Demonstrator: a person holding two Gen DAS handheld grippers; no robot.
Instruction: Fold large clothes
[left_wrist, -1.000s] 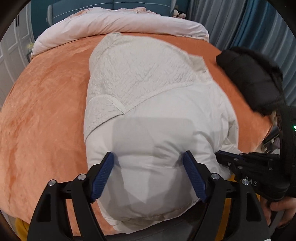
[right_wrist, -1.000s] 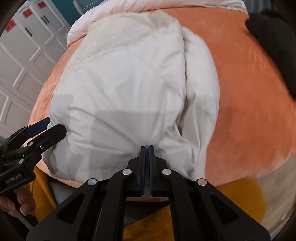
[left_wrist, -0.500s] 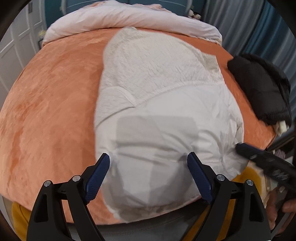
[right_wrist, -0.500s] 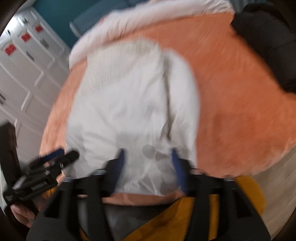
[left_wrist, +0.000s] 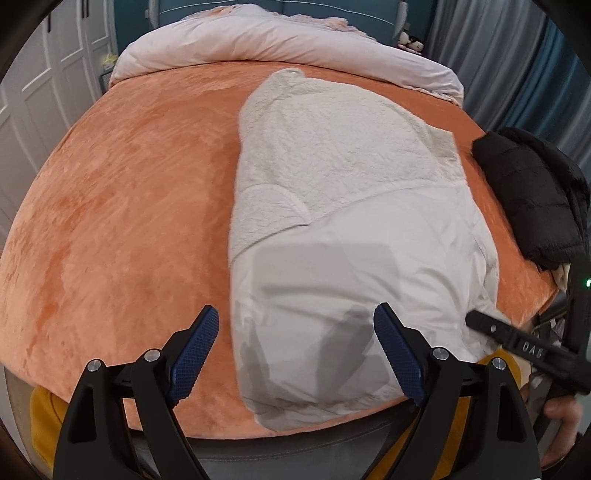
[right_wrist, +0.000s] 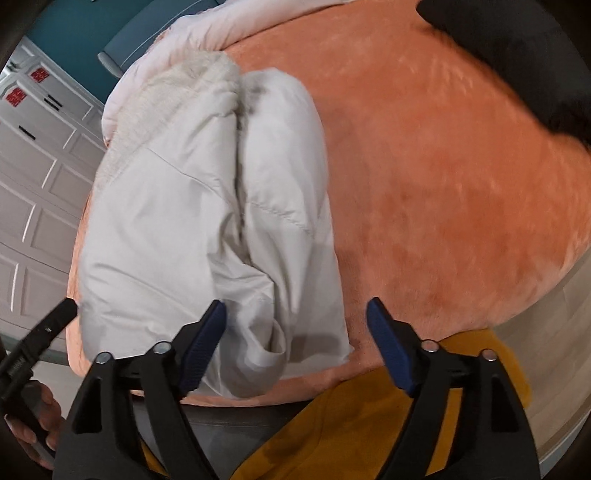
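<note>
A large white padded coat (left_wrist: 354, 236) with a fleecy cream lining lies folded lengthwise on the orange bed cover (left_wrist: 122, 206). It also shows in the right wrist view (right_wrist: 207, 206). My left gripper (left_wrist: 295, 347) is open and empty above the coat's near end. My right gripper (right_wrist: 295, 343) is open and empty over the coat's near right corner, and its black tip shows in the left wrist view (left_wrist: 517, 343). The left gripper's tip shows at the left edge of the right wrist view (right_wrist: 33, 343).
A black jacket (left_wrist: 532, 192) lies at the bed's right edge, also in the right wrist view (right_wrist: 517, 55). A pink duvet (left_wrist: 280, 48) is bunched at the head of the bed. White wardrobe doors (right_wrist: 33, 177) stand on the left. Wooden floor (right_wrist: 554, 350) lies right of the bed.
My right gripper was shut on the coat's near edge, then opened and let it go. Both grippers have pulled back and shifted left; the coat lies still.
</note>
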